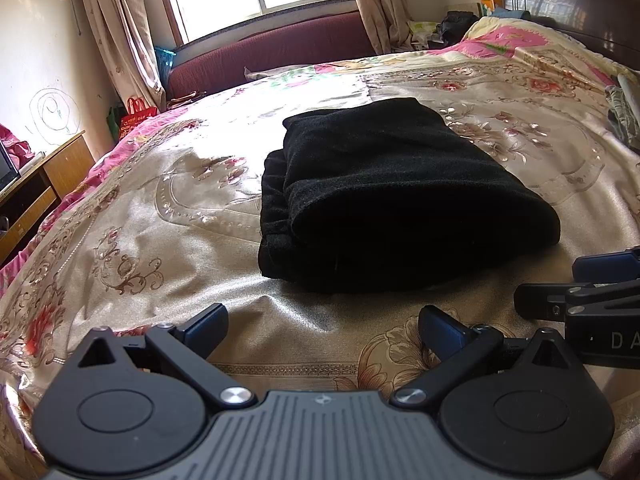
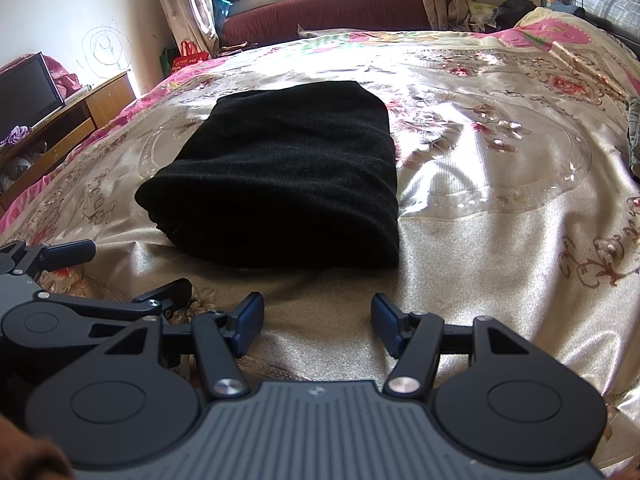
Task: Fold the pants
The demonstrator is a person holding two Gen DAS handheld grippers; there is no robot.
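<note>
Black pants (image 1: 392, 200) lie folded into a thick rectangular bundle on the floral bedspread (image 1: 160, 220). In the right wrist view the pants (image 2: 288, 176) lie just ahead and left of centre. My left gripper (image 1: 324, 320) hovers open over the cover, short of the bundle's near edge, with nothing between its fingers. My right gripper (image 2: 318, 312) is also open and empty, a little short of the bundle. Each gripper shows in the other's view: the right gripper (image 1: 560, 280) at the right edge, the left gripper (image 2: 120, 272) at the lower left. Neither touches the pants.
A maroon sofa (image 1: 280, 48) stands under the window beyond the bed. A wooden desk (image 2: 92, 108) with a dark screen (image 2: 28, 88) stands to the left. A dark headboard (image 1: 580, 0) and a heap of grey clothes (image 1: 624, 116) are on the right.
</note>
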